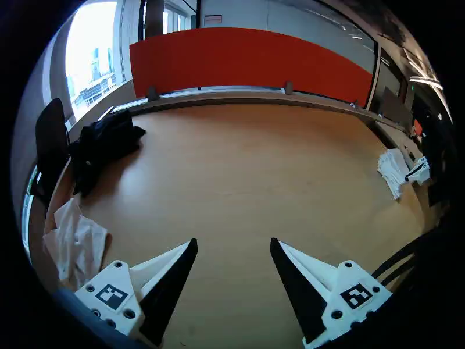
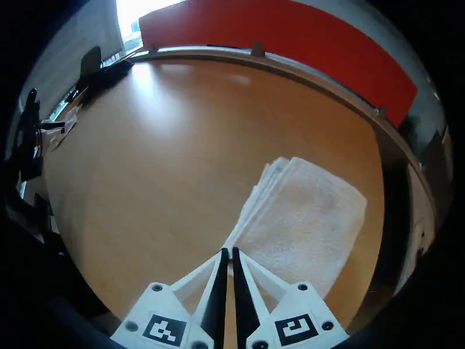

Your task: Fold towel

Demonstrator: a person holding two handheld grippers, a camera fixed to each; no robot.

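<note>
A white towel [image 2: 302,221] lies folded into a thick rectangle on the wooden table [image 2: 163,151], toward its right edge. My right gripper [image 2: 228,253] is shut, its tips at the towel's near left corner; whether a layer is pinched between them I cannot tell. In the left gripper view the same towel [image 1: 393,168] sits far off at the right, with the right gripper [image 1: 419,172] beside it. My left gripper [image 1: 233,241] is open above bare table [image 1: 244,168], holding nothing.
A crumpled white cloth [image 1: 75,241] lies at the table's near left corner, with a black bag or garment [image 1: 104,142] behind it and a dark chair [image 1: 49,139] beyond the edge. An orange partition [image 1: 250,58] runs along the far side.
</note>
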